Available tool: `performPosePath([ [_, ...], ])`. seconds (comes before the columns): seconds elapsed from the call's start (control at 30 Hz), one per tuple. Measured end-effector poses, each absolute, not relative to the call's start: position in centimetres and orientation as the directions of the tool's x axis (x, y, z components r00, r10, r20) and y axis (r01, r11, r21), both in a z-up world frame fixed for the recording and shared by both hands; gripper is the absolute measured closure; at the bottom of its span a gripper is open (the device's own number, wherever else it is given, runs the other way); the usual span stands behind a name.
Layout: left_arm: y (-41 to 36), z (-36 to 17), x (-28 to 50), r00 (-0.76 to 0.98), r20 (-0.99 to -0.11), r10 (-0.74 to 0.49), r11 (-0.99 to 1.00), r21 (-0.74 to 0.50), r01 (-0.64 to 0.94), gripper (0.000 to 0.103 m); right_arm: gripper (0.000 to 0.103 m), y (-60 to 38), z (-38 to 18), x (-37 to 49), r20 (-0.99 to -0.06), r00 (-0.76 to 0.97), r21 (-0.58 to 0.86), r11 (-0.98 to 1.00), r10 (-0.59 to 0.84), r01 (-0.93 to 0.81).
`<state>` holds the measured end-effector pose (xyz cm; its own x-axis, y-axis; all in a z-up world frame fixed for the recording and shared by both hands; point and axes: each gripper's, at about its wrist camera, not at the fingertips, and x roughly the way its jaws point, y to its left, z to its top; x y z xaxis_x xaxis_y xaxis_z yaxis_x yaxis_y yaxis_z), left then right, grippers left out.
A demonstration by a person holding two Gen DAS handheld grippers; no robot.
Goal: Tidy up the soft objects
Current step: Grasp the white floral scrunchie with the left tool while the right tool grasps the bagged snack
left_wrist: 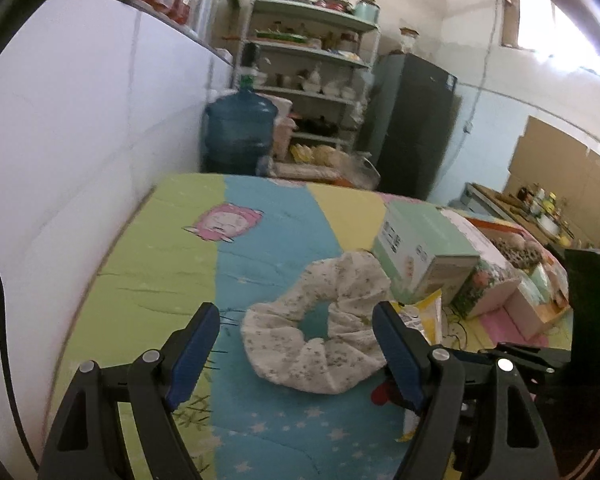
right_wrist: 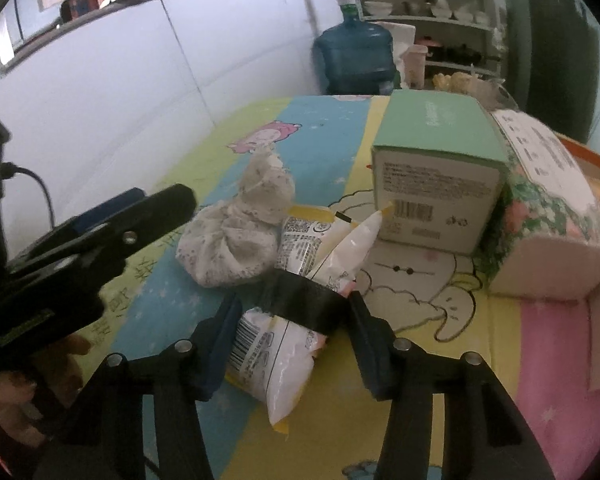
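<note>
A: White speckled cloth, that scrunchie [left_wrist: 320, 336] lies in a loose ring on the striped sheet [left_wrist: 172, 264], just ahead of the left claw [left_wrist: 296, 350]. Why is it hanging there?

B: My guess is it is lining up. Its 2 jaws stand spread wide, released, straddling the ring without touching it.

A: And the right claw [right_wrist: 290, 336]?

B: Also spread, nothing clenched. The snack packet [right_wrist: 276, 364] lies between its jaws, its far end propped against the scrunchie, a black band [right_wrist: 304, 306] across it.

A: Why so crowded there?

B: The green box [right_wrist: 436, 176] and floral tissue pack [right_wrist: 548, 216] sit side by side, touching, probably the sorted side.
</note>
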<state>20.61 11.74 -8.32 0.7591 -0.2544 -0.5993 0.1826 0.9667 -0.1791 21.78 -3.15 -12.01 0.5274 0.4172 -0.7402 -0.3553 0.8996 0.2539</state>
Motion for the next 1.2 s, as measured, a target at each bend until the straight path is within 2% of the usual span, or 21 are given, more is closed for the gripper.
performPosePath([
  [0.37,10.2,-10.4,23.8,0.649,-0.682,-0.336,0.941,-0.266,0.209,0.025,0.05,-7.8,-10.7,17.3,-0.702,0.566,0.279,0.898,0.432,-0.339],
  [0.7,8.2,-11.5,24.3,0.614,-0.754,-0.232,0.973,-0.179,0.147,0.027,0.05,-9.3,-10.4,16.3,-0.679,0.578,0.307,0.89,0.453,-0.337],
  [0.77,7.8,-11.5,24.1,0.618,-0.761,-0.196,0.98,-0.143,0.136,0.035,0.05,-9.3,-10.4,16.2,-0.678,0.579,0.311,0.89,0.453,-0.333],
  [0.83,7.7,-11.4,23.8,0.627,-0.762,-0.165,0.986,-0.116,0.118,0.062,0.05,-9.4,-10.3,16.1,-0.675,0.583,0.314,0.891,0.452,-0.327],
  [0.9,7.9,-11.3,23.5,0.631,-0.756,-0.174,0.985,-0.13,0.116,0.08,0.05,-9.5,-10.2,16.1,-0.672,0.588,0.317,0.892,0.451,-0.322],
  [1.0,8.3,-11.1,22.9,0.637,-0.74,-0.217,0.976,-0.18,0.124,0.086,0.05,-10.1,-10.1,15.9,-0.665,0.595,0.323,0.892,0.452,-0.316],
  [1.2,8.1,-10.2,21.1,0.68,-0.695,-0.235,0.97,-0.211,0.12,0.089,0.05,-11.4,-9.7,15.3,-0.649,0.616,0.327,0.895,0.446,-0.304],
])
